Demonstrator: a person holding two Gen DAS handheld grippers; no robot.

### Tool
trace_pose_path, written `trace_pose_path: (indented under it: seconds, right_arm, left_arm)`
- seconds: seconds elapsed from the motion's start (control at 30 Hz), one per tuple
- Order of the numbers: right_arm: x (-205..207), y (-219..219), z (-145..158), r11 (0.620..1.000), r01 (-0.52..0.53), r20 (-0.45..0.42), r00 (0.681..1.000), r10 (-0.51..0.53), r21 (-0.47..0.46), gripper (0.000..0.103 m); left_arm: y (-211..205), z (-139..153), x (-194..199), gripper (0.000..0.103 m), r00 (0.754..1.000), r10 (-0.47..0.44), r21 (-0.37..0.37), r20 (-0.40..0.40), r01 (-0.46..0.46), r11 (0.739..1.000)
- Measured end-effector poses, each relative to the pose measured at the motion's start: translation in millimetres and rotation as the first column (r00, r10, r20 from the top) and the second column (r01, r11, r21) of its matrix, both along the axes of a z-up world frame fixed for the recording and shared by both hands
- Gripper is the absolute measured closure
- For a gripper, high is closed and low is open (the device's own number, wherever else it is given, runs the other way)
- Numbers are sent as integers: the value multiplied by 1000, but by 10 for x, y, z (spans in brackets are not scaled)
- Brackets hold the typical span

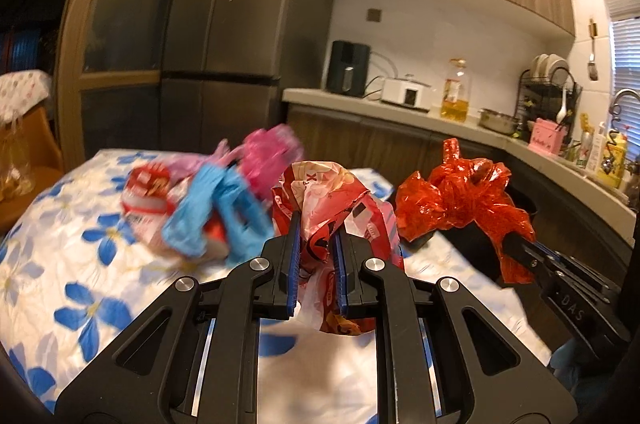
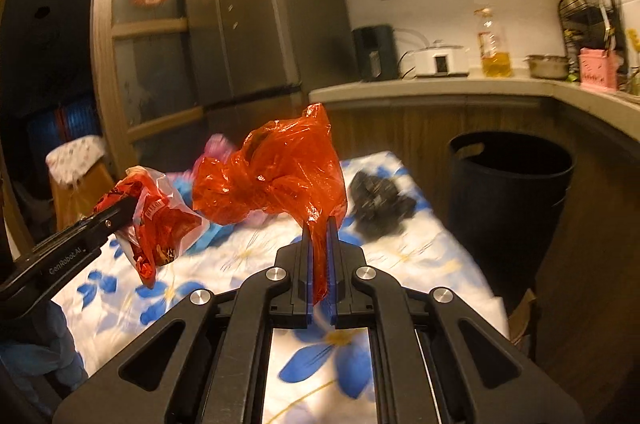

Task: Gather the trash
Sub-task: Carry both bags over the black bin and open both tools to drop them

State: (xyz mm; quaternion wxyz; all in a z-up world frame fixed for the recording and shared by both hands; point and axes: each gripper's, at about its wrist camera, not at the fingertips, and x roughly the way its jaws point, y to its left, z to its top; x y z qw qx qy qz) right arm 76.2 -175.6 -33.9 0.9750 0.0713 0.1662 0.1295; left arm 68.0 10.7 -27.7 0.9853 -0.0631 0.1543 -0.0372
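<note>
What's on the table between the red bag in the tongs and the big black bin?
In the right wrist view, a crumpled black lump lies on the flowered tablecloth, between the translucent red plastic bag and the round black trash bin.

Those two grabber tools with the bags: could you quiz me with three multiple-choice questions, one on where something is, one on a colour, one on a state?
1. Where does the black bin stand?
A. on the table
B. on the floor beside the table
C. on the counter

2. What colour is the bag in the right gripper?
A. clear red-orange
B. green
C. black

3. How is the left gripper?
A. wide open
B. shut on a printed red-and-white bag
C. out of view

Answers: 1 B, it stands below the counter, past the edge of the table. 2 A, the red-orange bag glows translucent. 3 B, its fingers pinch the printed red-and-white bag.
</note>
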Motion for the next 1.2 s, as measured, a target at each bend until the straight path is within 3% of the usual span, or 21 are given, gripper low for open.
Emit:
trace_pose_path:
  seconds: [0.3,0.63,0.93,1.2]
  right_arm:
    - [6,-542,339,988,148,99,983,-153,51,97]
    - [321,-1174,558,937,340,156,924,-349,83,97]
    - [689,-1617,551,897,428,143,886,-440,110,97]
    - [932,-1882,504,888,443,124,881,-456,121,97]
  left_arm:
    - [-523,367,286,89,991,-108,30,72,106,994]
    - [-1262,649,916,89,966,-221,34,133,219,975]
    - [-2008,581,1550,89,953,-271,26,133,270,962]
    - [-2461,432,1934,89,942,-318,20,109,317,948]
